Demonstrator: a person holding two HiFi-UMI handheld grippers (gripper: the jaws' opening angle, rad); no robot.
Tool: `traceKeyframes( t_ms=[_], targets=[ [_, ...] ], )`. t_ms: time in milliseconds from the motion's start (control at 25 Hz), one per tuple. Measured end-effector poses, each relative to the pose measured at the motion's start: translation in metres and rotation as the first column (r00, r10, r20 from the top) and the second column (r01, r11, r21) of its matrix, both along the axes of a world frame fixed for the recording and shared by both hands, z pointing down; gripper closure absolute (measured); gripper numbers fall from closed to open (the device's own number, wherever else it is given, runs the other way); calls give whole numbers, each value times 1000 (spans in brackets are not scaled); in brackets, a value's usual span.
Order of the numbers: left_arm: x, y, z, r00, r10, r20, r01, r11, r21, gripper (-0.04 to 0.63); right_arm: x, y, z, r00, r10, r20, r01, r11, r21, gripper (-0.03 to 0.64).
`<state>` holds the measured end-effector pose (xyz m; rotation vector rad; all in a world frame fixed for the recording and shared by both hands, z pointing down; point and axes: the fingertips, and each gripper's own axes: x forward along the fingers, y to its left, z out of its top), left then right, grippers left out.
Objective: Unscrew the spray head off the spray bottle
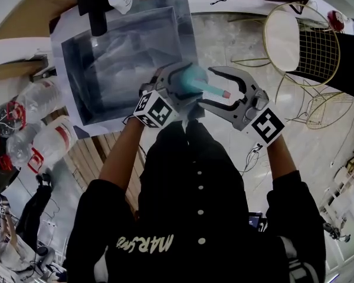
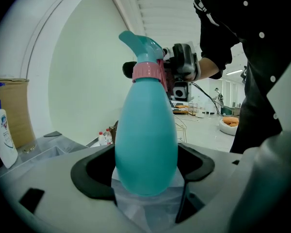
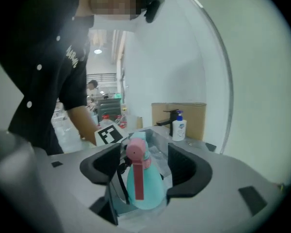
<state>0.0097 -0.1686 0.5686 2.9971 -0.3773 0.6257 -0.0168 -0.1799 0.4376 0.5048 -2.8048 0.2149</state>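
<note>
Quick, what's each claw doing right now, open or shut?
Left claw: shut on the spray bottle.
Right claw: open around the spray head.

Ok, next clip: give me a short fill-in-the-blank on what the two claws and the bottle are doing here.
1. The spray bottle clamped in the left claw has a ____ body.
2. The collar beneath the spray head is ____.
3. The right claw has its jaws ____ around the spray head, not pressing on it.
Missing words: teal; pink; open.

spray bottle [image 2: 145, 144]: smooth matt plast. | sink [image 1: 165, 34]: dull brushed mtl
</note>
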Motion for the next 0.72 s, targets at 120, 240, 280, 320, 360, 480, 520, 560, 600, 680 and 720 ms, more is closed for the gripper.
traceKeyframes(
  t_ms=[120, 240, 280, 320, 360, 480, 520, 560, 600, 680, 720],
  targets=[
    [0, 0, 0, 1000, -5, -1, 5, 1000, -2, 198, 33, -7, -10, 925, 365, 106, -354, 929, -110, 296],
    [-1, -1, 0, 1000, -11, -6, 11, 1000, -5, 199, 50, 24, 6, 845, 533, 41, -521, 838, -161, 299],
    [-1, -1, 1, 1000, -12, -6, 12, 1000, -6, 198, 48, 37, 10, 838, 546, 17, -537, 830, -152, 303],
    [0, -1, 1, 1000, -12, -5, 12, 1000, -6, 199, 42, 48, 13, 836, 548, 7, -541, 827, -150, 304],
    [0, -1, 1, 1000, -13, -4, 13, 1000, -7, 198, 32, 56, 12, 839, 544, 15, -535, 830, -157, 307],
    [0, -1, 0, 1000, -18, 2, 18, 1000, -8, 199, 0, 67, 3, 871, 489, 51, -473, 862, -181, 341],
    [0, -1, 0, 1000, -19, 3, 19, 1000, -8, 199, -6, 64, 0, 875, 482, 53, -468, 868, -169, 341],
    [0, -1, 0, 1000, -20, 4, 21, 1000, -7, 199, -9, 59, -2, 874, 484, 46, -473, 868, -149, 341],
    [1, -1, 0, 1000, -22, 6, 22, 1000, -6, 199, -10, 53, -2, 871, 489, 36, -481, 867, -131, 340],
    [1, -1, 0, 1000, -27, 7, 27, 1000, -3, 199, -11, 40, -1, 869, 495, 15, -491, 865, -107, 337],
    [1, -1, 0, 1000, -30, 7, 30, 1000, -3, 199, -11, 35, 2, 867, 498, 3, -495, 863, -101, 337]
  ],
)
